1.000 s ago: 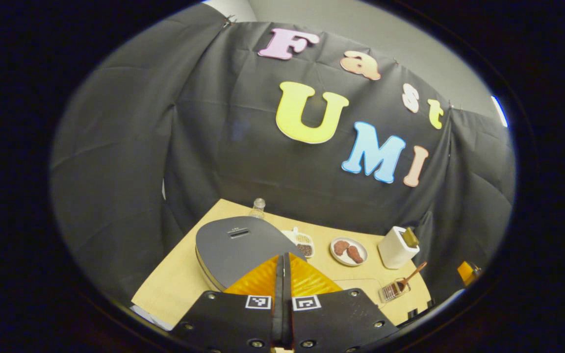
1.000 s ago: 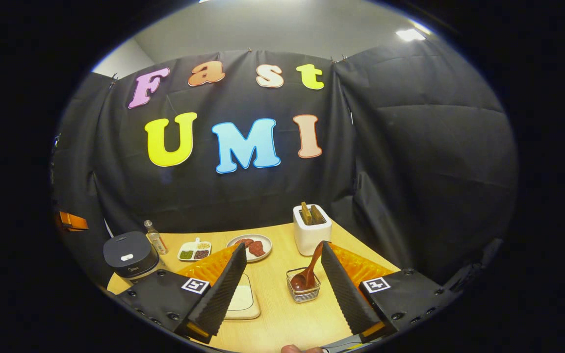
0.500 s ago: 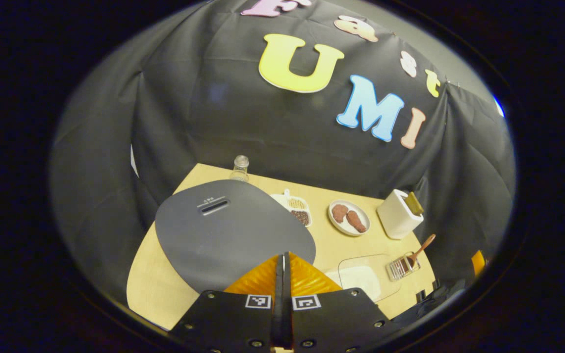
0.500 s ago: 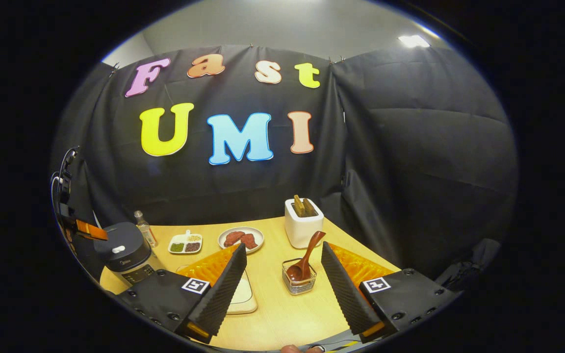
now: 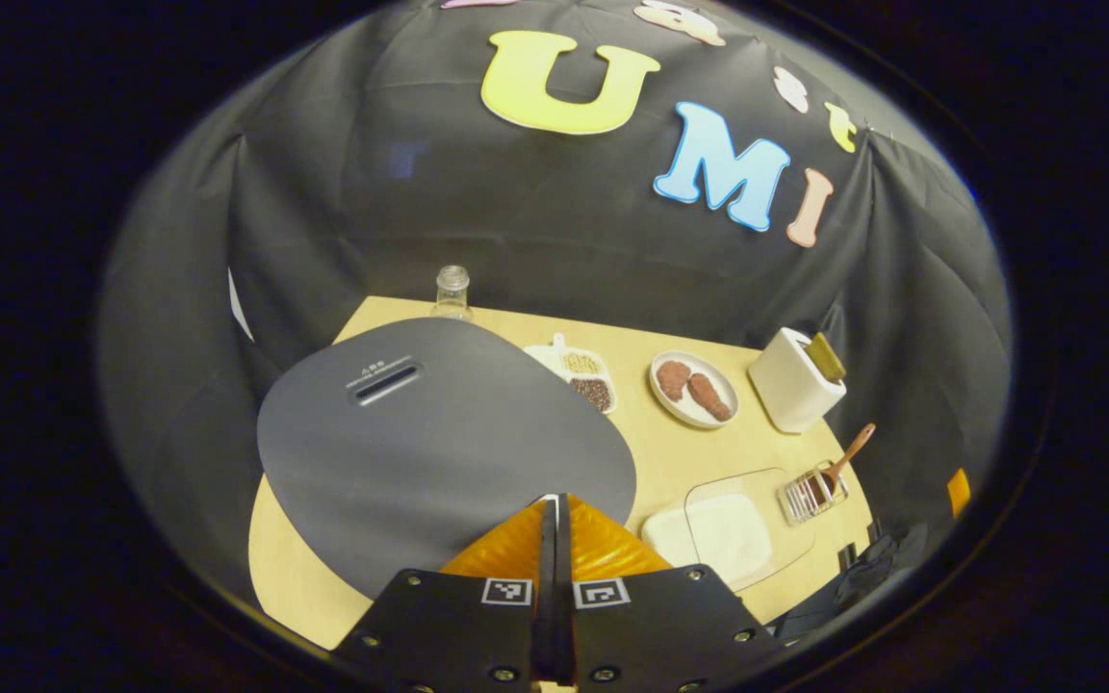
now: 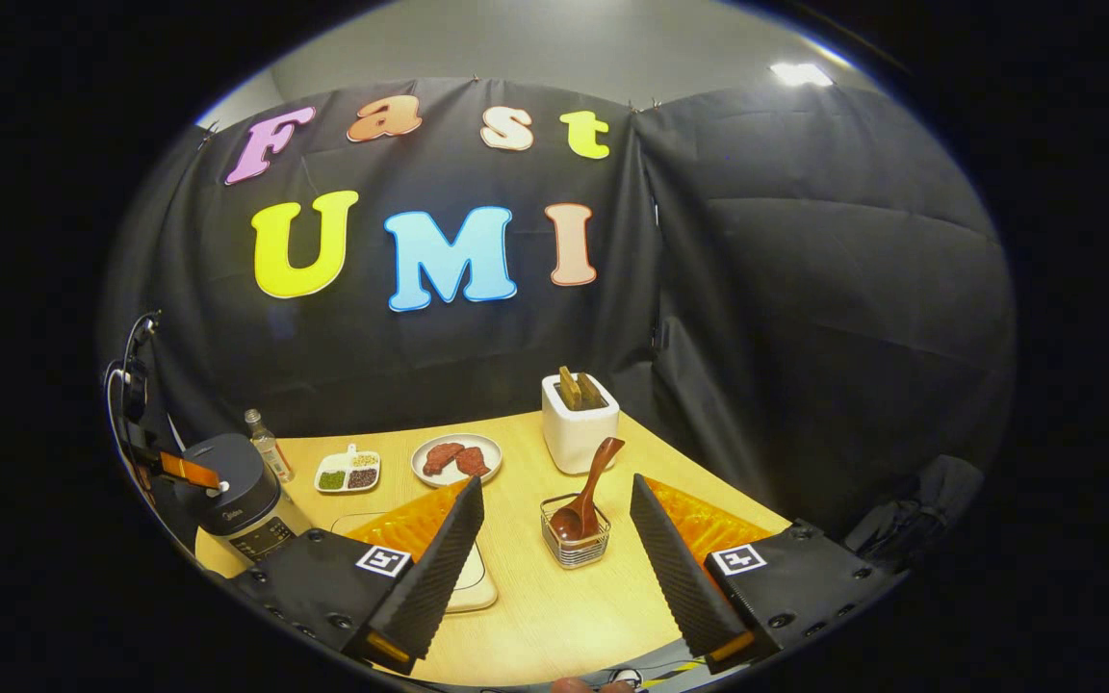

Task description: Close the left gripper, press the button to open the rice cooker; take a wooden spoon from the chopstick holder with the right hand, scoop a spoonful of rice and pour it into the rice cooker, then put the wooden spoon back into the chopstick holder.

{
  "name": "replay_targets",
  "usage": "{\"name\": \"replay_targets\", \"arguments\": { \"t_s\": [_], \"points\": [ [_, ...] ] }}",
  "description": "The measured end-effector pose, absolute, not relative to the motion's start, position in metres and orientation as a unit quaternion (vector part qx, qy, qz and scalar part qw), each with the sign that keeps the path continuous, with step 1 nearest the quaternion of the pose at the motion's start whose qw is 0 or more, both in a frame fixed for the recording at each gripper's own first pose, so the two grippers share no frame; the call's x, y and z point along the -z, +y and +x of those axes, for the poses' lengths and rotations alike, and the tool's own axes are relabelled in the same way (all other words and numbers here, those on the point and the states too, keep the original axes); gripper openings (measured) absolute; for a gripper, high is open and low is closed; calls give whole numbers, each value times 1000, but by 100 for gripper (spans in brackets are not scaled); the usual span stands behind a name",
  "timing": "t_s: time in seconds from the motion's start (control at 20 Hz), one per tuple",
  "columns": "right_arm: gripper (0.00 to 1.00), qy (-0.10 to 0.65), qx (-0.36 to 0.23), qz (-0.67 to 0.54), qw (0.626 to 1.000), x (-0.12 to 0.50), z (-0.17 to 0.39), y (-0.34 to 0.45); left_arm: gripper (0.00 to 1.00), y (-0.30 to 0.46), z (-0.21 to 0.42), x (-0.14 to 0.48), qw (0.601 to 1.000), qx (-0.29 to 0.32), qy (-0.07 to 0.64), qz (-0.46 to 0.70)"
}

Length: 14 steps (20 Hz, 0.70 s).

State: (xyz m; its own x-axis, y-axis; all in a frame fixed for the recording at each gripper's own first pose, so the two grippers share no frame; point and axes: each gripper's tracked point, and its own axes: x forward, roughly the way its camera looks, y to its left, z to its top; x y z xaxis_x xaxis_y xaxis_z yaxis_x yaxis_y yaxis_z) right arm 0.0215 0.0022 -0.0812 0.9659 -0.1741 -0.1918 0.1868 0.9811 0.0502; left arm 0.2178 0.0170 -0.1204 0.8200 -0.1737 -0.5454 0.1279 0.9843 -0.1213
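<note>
The left gripper (image 5: 554, 500) has its fingers pressed together, tips low over the rice cooker's (image 5: 439, 443) closed grey lid. The right gripper (image 6: 554, 500) stands spread wide (nothing between), framing the wooden spoon (image 6: 585, 491) leaning in the wire chopstick holder (image 6: 575, 545) just ahead.

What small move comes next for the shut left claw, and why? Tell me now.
Probably ease the left claw straight down onto the white button of the dark grey rounded rice cooker. Its fingers are pressed together just over the lid's near edge, and the lid is still down. The right claw hangs open before the brown wooden spoon, so scooping must wait.
</note>
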Motion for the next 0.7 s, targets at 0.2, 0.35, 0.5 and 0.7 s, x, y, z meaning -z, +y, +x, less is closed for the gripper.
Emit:
{"name": "replay_targets", "arguments": {
  "t_s": [0.2,0.35,0.5,0.7],
  "points": [
    [93,92,94,24,991,83,25,6,2,17,216,126,950,86,298,-26],
    [93,102,88,16,991,88,25,13,2,14,216,131,946,90,310,-16],
    [98,109,91,9,990,89,21,11,2,11,217,129,950,100,297,-1],
    [98,103,102,13,989,78,22,3,2,15,215,120,958,91,269,-25]
  ]
}}
